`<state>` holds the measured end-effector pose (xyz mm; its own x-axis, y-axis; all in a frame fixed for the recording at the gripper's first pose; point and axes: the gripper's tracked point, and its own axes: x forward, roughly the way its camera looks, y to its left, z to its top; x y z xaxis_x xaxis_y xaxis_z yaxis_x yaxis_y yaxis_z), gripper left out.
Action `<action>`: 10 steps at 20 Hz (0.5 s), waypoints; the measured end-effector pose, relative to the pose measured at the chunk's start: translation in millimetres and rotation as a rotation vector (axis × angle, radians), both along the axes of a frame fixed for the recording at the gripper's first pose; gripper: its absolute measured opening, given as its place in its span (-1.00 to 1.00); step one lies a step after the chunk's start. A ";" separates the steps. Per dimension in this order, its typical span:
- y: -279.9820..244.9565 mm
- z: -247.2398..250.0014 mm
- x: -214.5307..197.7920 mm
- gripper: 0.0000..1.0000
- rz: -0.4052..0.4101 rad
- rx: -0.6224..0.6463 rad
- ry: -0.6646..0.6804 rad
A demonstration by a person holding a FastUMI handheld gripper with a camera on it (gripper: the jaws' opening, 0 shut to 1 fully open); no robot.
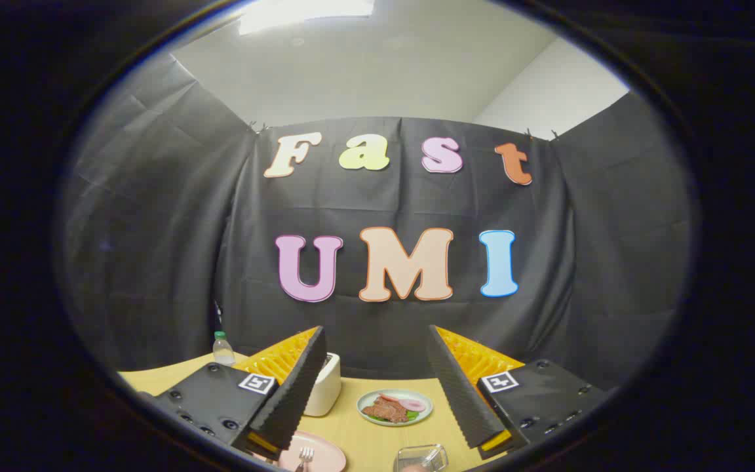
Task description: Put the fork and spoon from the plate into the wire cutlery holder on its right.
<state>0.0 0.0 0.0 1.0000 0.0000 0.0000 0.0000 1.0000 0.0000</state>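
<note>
While the gripper [377, 393] hung high, jaws apart and empty, the fork [304, 457] on the pink plate [325, 452] lay barely visible. A blind descent risked missing it.

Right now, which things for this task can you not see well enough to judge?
- Spoon: cannot be made out on the pink plate, which the lower edge cuts.
- Fork: handle cut off there.
- Wire holder: uncertain; a clear container lies low between the open tongs.
- White box: partly behind one finger.
</note>
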 end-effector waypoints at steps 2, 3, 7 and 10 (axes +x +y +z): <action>1.6 1.2 -1.3 0.95 0.002 -0.007 -0.005; 0.5 3.6 -2.7 0.95 -0.001 -0.014 -0.016; 5.5 6.9 -5.0 0.95 0.010 -0.015 -0.035; 7.5 4.9 -10.0 0.95 0.015 -0.006 -0.024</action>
<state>-10.0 7.5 4.9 0.9996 0.0150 0.0237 -0.0149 0.9999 -0.0065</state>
